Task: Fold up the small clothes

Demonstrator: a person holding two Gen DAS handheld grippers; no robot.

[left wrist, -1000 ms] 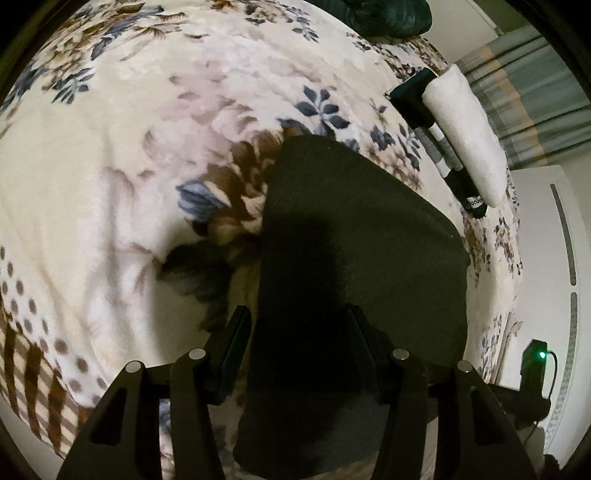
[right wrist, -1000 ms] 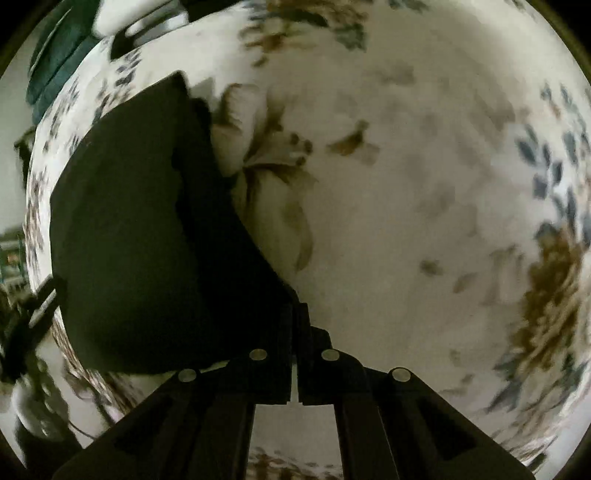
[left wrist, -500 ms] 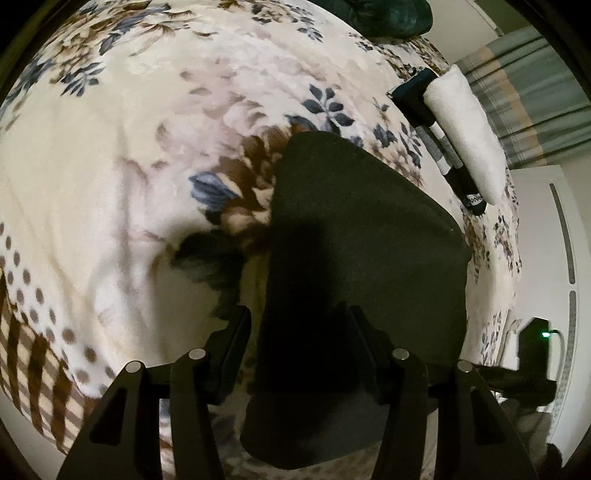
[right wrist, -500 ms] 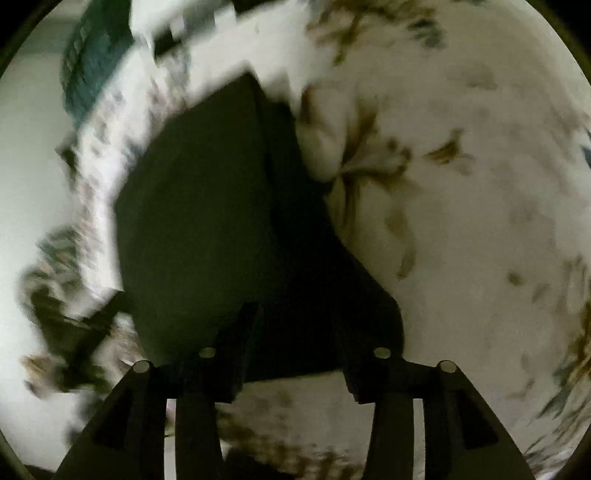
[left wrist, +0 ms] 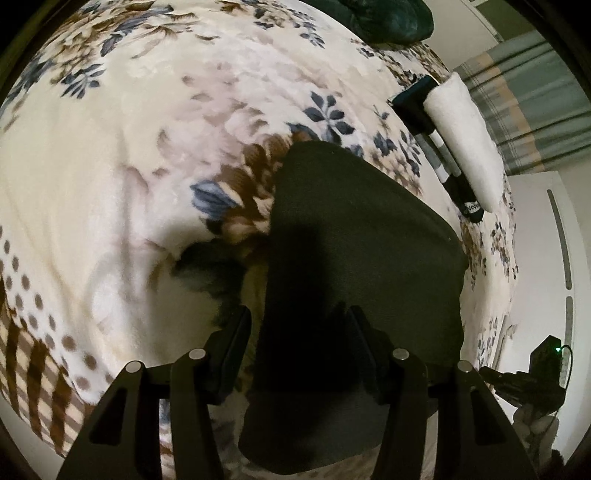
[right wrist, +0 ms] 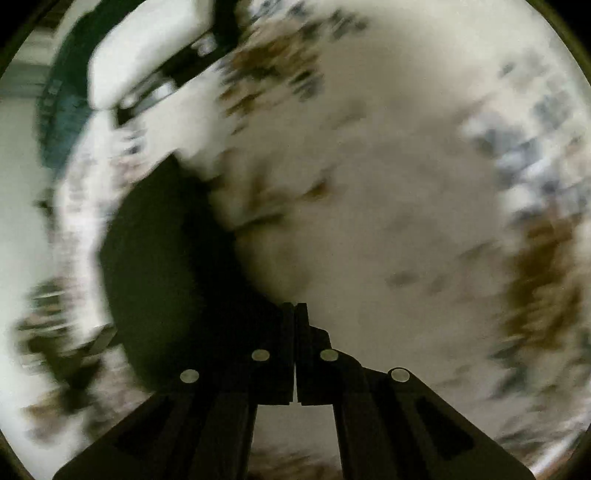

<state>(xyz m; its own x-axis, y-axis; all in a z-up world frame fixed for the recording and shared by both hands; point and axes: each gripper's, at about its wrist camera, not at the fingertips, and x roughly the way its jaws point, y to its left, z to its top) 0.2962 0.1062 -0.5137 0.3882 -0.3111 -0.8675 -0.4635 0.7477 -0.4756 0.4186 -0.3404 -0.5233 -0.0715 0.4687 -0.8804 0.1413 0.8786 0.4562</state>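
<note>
A dark cloth (left wrist: 365, 251), matte and smooth with rounded corners, lies flat on a plush floral blanket (left wrist: 147, 155) straight ahead of the left gripper (left wrist: 295, 325). That gripper's jaws stand partly open, one finger (left wrist: 232, 343) over the blanket just left of the cloth's edge, the other over the cloth itself; nothing is pinched between them, and whether the tips touch the fabric cannot be told. A shadow falls down the cloth's middle toward the jaws. The blanket is cream and fleecy, printed with blue and brown flowers, with dots and brown checks to the lower left of the tool.

Further ahead and to the right of the left gripper, near the blanket's edge, lies a fluffy white sock (left wrist: 465, 136) beside a row of long black and grey socks (left wrist: 439, 155). Beyond them, at the far end, sits a dark green bundle (left wrist: 380, 18).

The right wrist view is smeared by motion. The right gripper (right wrist: 295, 317) has its jaws pressed together, just closed, with only a thin slit between the pads. The cloth (right wrist: 162, 266) lies to its left, its edge running up to the left finger; whether any fabric is caught in the jaws cannot be told.
</note>
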